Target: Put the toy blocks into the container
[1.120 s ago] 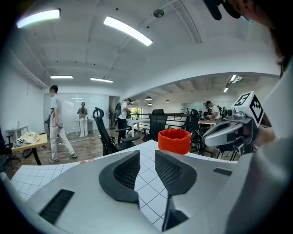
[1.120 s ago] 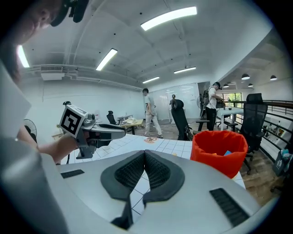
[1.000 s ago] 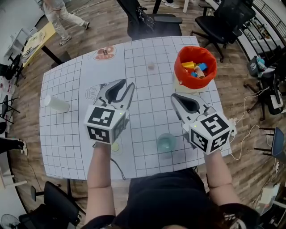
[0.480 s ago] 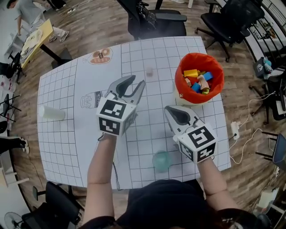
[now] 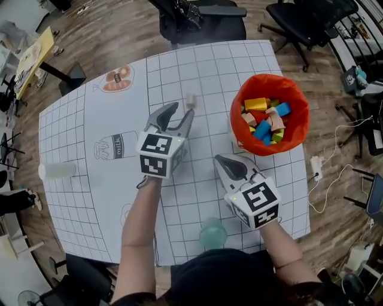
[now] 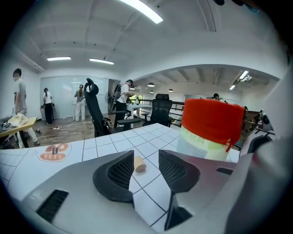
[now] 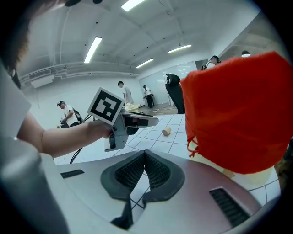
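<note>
A small beige cylinder block [image 5: 191,100] lies on the white gridded table [image 5: 90,197]. My left gripper [image 5: 183,110] sits just short of it, and its jaws are opening. In the left gripper view the beige block [image 6: 139,165] lies on the mat ahead in the gap between the jaws, untouched by the left gripper [image 6: 145,162]. A red-lined container [image 5: 270,113] at the right holds several coloured blocks [image 5: 265,119]. My right gripper [image 5: 224,160] is shut and empty, near the container's front left. In the right gripper view its pads [image 7: 137,171] meet beside the red container [image 7: 238,109].
A clear cup [image 5: 57,171] lies on its side at the table's left edge. A teal cup [image 5: 213,233] stands near the front edge between my arms. Pictures are printed on the mat [image 5: 114,79]. Office chairs [image 5: 197,18] stand beyond the far edge.
Both grippers have moved away from me across the table. The left one now reaches the beige block and its jaws stand wider apart. The right stays shut.
</note>
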Demonstrator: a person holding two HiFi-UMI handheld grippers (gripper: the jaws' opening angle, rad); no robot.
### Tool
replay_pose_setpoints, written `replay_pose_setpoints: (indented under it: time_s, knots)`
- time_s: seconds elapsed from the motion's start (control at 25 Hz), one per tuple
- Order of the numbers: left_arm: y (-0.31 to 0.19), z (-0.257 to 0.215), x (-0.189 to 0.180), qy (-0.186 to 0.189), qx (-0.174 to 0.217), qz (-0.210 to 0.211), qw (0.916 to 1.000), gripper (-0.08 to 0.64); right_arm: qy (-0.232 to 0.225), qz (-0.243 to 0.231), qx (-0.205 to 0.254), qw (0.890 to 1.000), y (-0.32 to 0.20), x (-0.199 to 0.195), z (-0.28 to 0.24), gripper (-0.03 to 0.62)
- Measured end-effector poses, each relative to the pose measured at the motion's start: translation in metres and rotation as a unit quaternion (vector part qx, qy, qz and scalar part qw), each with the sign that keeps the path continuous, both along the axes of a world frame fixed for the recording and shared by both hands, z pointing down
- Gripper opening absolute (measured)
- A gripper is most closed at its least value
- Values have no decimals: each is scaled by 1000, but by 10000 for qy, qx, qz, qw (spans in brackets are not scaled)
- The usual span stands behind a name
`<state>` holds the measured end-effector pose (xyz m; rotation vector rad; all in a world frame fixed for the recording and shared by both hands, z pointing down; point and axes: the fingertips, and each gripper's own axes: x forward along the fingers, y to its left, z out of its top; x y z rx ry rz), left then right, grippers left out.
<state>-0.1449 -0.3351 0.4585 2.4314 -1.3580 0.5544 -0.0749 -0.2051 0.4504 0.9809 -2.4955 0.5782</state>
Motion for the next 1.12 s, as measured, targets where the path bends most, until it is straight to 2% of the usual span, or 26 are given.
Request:
replay_pose_setpoints:
  time_s: [0.24, 0.64, 0.88, 1.12]
  knots:
    - [-27, 35, 9, -99, -193, -125, 9997, 172, 82, -7, -214, 9997, -2, 3, 28, 15]
    - [-50, 69, 13, -524, -429, -177, 9975, 172, 59, 31, -384, 9992, -7, 10, 48, 15]
    - [-50, 78, 15, -971, -458, -132, 9941, 144, 61, 48, -447, 9990, -6, 12, 55, 15]
    - [-47, 76, 13, -857, -485, -176, 9950, 141, 71, 102, -437, 9990, -3, 17, 51, 15]
